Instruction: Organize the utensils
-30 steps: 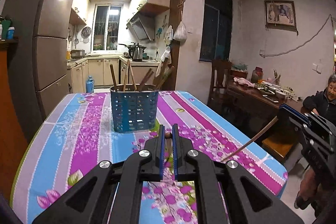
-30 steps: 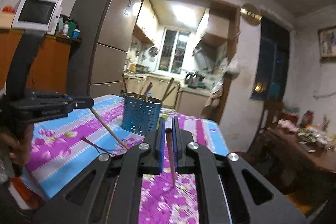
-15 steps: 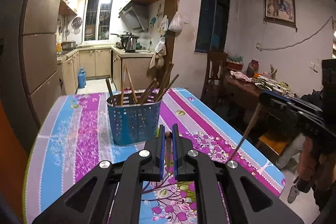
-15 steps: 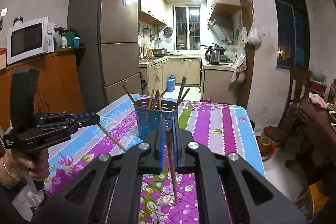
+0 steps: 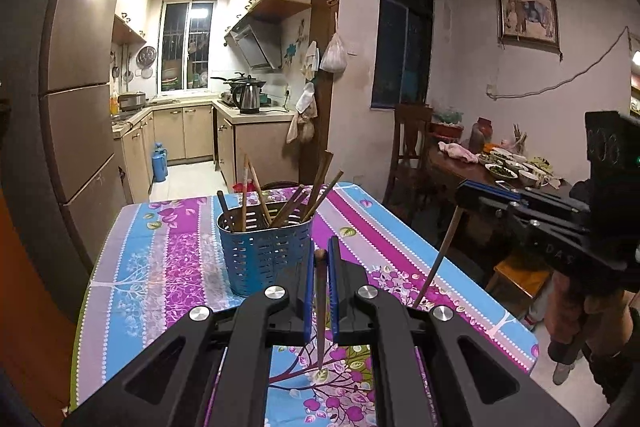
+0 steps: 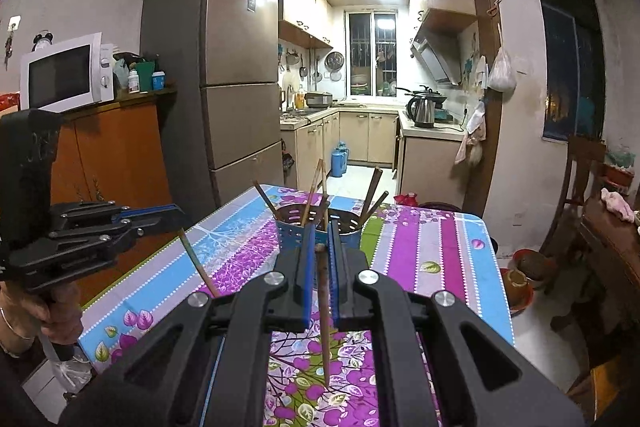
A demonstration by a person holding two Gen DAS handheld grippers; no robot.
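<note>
A blue perforated utensil holder [image 5: 265, 254] with several wooden chopsticks stands on the flowered tablecloth; it also shows in the right wrist view [image 6: 294, 231]. My left gripper [image 5: 320, 255] is shut on a dark chopstick [image 5: 320, 311] that hangs point down, just in front of and to the right of the holder. My right gripper [image 6: 319, 251] is shut on a brown chopstick [image 6: 323, 315], also point down, close before the holder. Each gripper shows in the other's view, the right one [image 5: 466, 195] with its chopstick [image 5: 438, 261], the left one [image 6: 172, 215] with its chopstick [image 6: 196, 261].
The table [image 5: 168, 267] has a striped purple and blue cloth. A fridge [image 6: 236, 75] and an orange cabinet [image 6: 116, 163] with a microwave [image 6: 64, 73] stand to the left. A wooden dining table [image 5: 492, 167] with dishes and a chair [image 5: 412, 147] stand to the right.
Both grippers have risen and tilted so the chopsticks hang nearly upright. Both views now look down on the holder from closer.
</note>
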